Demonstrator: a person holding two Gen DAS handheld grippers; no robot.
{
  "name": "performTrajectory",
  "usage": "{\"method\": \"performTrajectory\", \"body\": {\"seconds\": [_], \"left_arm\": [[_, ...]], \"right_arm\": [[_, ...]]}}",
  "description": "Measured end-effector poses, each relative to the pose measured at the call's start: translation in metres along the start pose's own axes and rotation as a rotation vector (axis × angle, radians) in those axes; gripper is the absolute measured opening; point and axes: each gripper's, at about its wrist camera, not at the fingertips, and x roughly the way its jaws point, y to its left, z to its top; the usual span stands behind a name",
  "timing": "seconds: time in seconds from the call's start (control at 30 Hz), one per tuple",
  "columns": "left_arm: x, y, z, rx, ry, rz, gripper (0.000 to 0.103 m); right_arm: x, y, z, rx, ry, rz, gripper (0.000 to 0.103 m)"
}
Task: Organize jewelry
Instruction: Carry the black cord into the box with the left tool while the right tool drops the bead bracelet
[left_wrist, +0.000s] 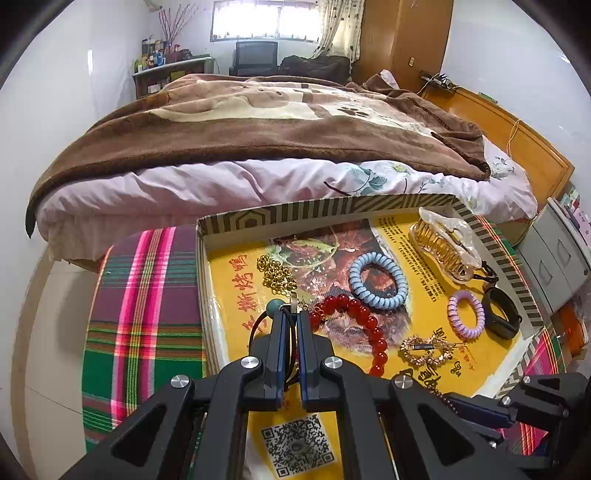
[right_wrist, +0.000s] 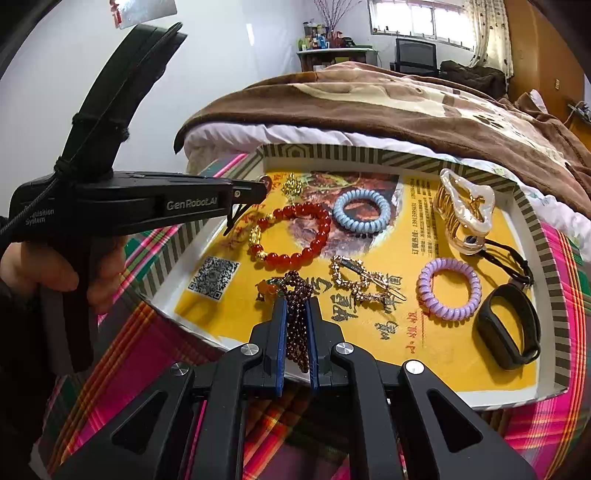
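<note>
Right gripper (right_wrist: 297, 301) clamped on dark bead strand (right_wrist: 297, 317) over tray (right_wrist: 532, 218) at 6 o'clock, left gripper (left_wrist: 290, 314) clamped on cord pendant (left_wrist: 275, 306); dangling loops risk snagging red bracelet (right_wrist: 291, 232).

A home bedroom; a blanket-covered bed (left_wrist: 258, 122), wardrobe (left_wrist: 402, 40), curtained window (left_wrist: 266, 18).

Both wrist fisheyes looked steeply down from close above the shallow striped-rimmed cardboard tray (left_wrist: 236, 219) (right_wrist: 546, 236), toward the brown-blanketed bed (left_wrist: 258, 122) (right_wrist: 369, 103); the left view sat further left.
</note>
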Motion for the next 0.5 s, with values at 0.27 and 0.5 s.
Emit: {"method": "performTrajectory", "body": {"seconds": [0.27, 0.5], "left_arm": [[0.01, -0.003, -0.006, 0.005, 0.033, 0.016, 0.006], [0.012, -0.001, -0.007, -0.019, 0.045, 0.017, 0.03]], "right_arm": [[0.007, 0.0, -0.002, -0.001, 0.02, -0.002, 0.01], [0.008, 0.0, -0.001, -0.002, 0.019, -0.013, 0.014]]}}
